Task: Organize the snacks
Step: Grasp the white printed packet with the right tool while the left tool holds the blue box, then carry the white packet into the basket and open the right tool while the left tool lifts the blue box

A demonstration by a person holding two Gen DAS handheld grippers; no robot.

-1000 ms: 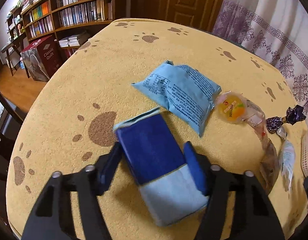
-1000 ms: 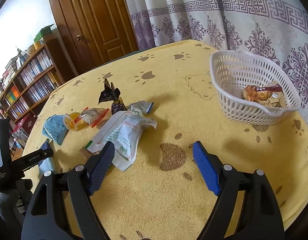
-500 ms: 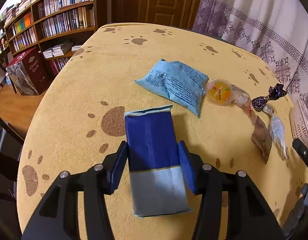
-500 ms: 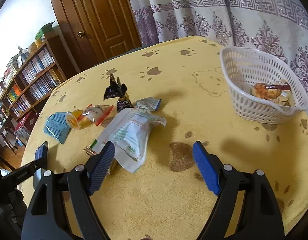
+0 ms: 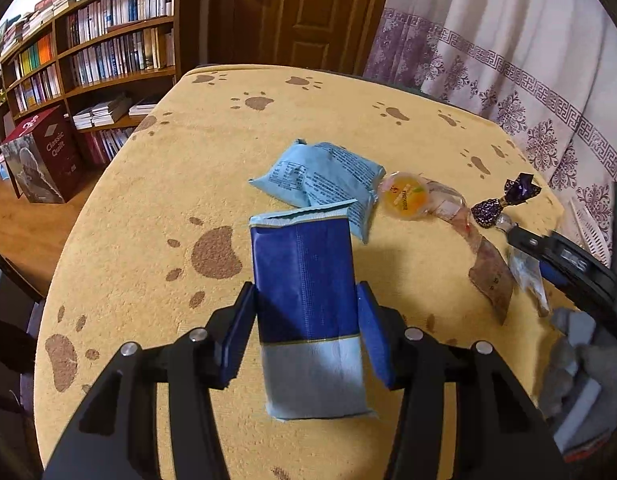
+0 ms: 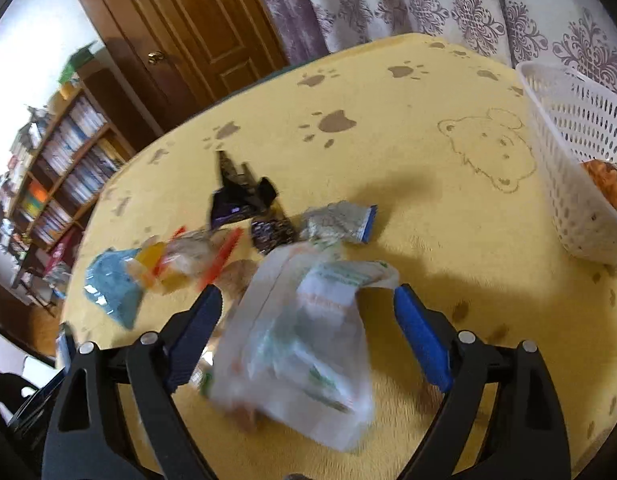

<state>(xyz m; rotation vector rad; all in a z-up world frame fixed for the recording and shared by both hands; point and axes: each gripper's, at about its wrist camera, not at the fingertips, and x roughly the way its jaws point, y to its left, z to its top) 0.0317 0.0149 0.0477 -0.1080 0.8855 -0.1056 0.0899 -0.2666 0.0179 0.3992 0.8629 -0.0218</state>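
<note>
My left gripper [image 5: 306,300] is shut on a dark blue and pale blue packet [image 5: 308,304] and holds it above the yellow cloth. My right gripper [image 6: 308,304] is open, its fingers on either side of a white and green snack bag [image 6: 304,344] that lies on the cloth. A light blue packet [image 5: 320,184], an orange jelly cup [image 5: 404,198] and a purple wrapped sweet [image 5: 504,200] lie further on. The white basket [image 6: 576,168] stands at the right with snacks inside.
The round table has a yellow paw-print cloth [image 5: 188,140]. A small silver and blue sachet [image 6: 340,224] and a dark wrapper [image 6: 240,196] lie past the white bag. A bookshelf [image 5: 92,48], a door and curtains stand behind the table.
My left gripper closed on the blue packet and lifted it off the cloth. My right gripper moved forward and down until its open fingers straddle the white and green bag.
</note>
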